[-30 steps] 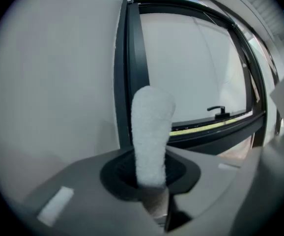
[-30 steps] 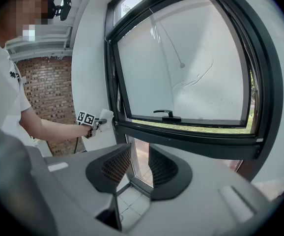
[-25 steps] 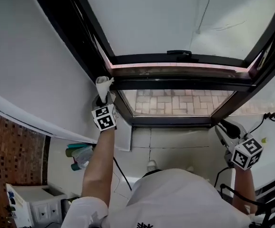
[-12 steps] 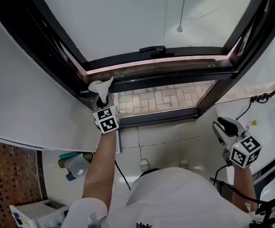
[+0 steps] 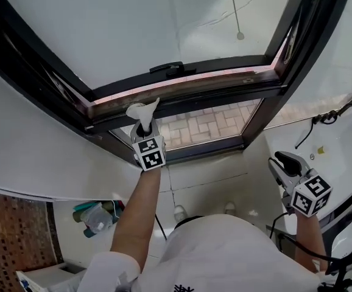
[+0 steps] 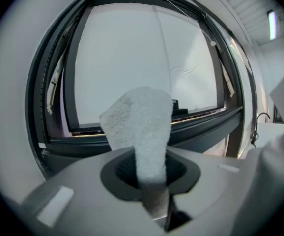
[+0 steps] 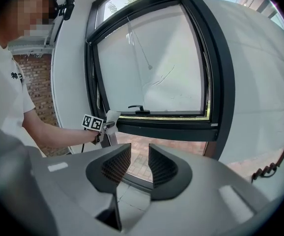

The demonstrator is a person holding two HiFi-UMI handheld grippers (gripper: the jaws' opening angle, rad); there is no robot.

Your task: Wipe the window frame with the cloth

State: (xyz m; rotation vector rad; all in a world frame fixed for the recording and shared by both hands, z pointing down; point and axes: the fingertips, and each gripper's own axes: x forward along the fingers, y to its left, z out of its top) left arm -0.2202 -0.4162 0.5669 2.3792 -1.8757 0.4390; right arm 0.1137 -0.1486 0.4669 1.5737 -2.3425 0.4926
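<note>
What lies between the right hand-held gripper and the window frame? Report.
Nothing but open air, as the right gripper view shows: the right hand-held gripper is open and empty, short of the window frame. The left hand-held gripper holds the cloth.

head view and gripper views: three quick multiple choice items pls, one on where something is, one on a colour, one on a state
1. Where is the cloth?
A in the left tongs
B on the floor
C draped over the handle

2. What colour is the window frame?
A white
B black
C red

3. How are the right tongs?
A shut on a cloth
B open, empty
C shut, empty

Answers:
1 A: the white cloth stands clamped between the left jaws.
2 B: the frame's bars are black.
3 B: the right gripper view shows a gap between the jaws with nothing in it.
</note>
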